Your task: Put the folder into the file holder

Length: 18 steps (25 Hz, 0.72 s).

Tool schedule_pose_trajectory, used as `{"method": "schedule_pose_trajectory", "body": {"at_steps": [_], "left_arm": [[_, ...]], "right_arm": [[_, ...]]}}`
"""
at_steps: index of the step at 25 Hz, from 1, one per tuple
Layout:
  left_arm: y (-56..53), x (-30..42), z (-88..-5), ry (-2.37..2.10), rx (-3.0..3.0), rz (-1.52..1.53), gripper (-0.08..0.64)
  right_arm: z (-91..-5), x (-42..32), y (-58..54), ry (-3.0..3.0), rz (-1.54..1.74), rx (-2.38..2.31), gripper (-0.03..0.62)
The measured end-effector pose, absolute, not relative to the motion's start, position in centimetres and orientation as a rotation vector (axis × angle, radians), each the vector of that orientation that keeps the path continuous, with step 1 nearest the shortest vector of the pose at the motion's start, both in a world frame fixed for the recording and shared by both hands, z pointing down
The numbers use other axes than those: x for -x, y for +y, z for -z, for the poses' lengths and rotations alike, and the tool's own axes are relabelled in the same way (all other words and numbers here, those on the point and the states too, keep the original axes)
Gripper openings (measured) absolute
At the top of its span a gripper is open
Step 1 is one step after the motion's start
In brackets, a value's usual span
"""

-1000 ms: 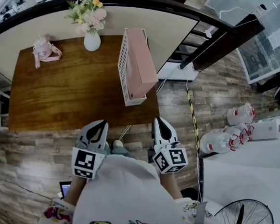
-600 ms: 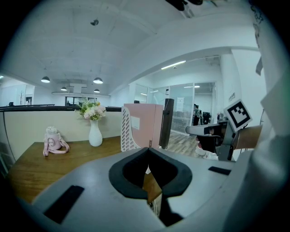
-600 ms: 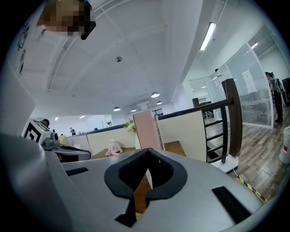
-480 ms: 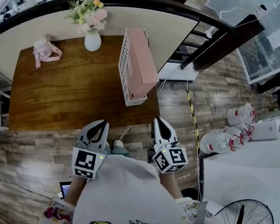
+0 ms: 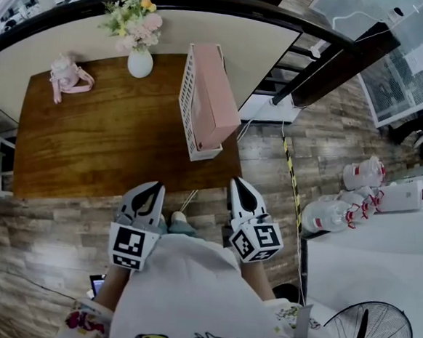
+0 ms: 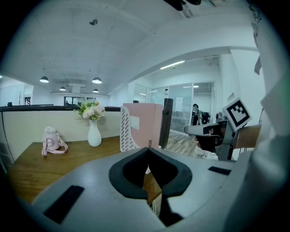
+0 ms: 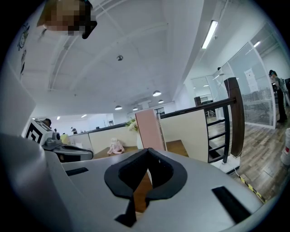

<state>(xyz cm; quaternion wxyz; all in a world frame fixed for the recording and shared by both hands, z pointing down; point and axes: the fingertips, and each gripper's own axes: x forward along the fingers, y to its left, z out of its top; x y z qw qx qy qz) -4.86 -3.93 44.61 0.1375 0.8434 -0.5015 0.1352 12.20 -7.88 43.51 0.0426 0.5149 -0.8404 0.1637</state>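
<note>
A white vase [image 5: 140,63] of pale flowers [image 5: 132,20] stands at the upper left of the head view on a brown wooden table [image 5: 111,142], a small pink bag [image 5: 67,74] further left. Clear plastic bottles [image 5: 328,214] cluster at right on the plank floor [image 5: 61,226]; a black fan [image 5: 368,334] fills the lower right corner

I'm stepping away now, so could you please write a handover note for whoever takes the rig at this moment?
Left claw: shut, empty, short of the table.
Right claw: shut, empty, beside it.
Pink folder stands on edge in the white file holder on the table.
Done: folder is in the holder.
Left: nothing apparent; both claws are clear.
</note>
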Motion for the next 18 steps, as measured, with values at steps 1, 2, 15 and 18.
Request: {"method": "schedule_pose_trajectory", "body": {"at_steps": [1, 2, 15, 18], "left_arm": [[-3.9, 4.9, -44.6, -1.447, -2.438, -0.387, 0.005], [-4.0, 5.0, -44.6, -1.448, -2.437, -0.387, 0.005], [-4.5, 6.7, -44.5, -1.487, -2.456, -0.437, 0.005], [-5.2, 6.8, -44.2, -1.491, -2.473, -0.428, 0.005]], "right_arm": [[-43.5, -12.2, -7.9, -2.57, -0.501, -1.576, 0.0], [-43.5, -12.2, -7.9, -2.568, -0.501, -1.576, 0.0], [-43.7, -12.3, -8.1, -2.566, -0.493, -1.561, 0.0], [-43.7, -12.1, -8.4, -2.573, -0.483, -1.548, 0.0]]}}
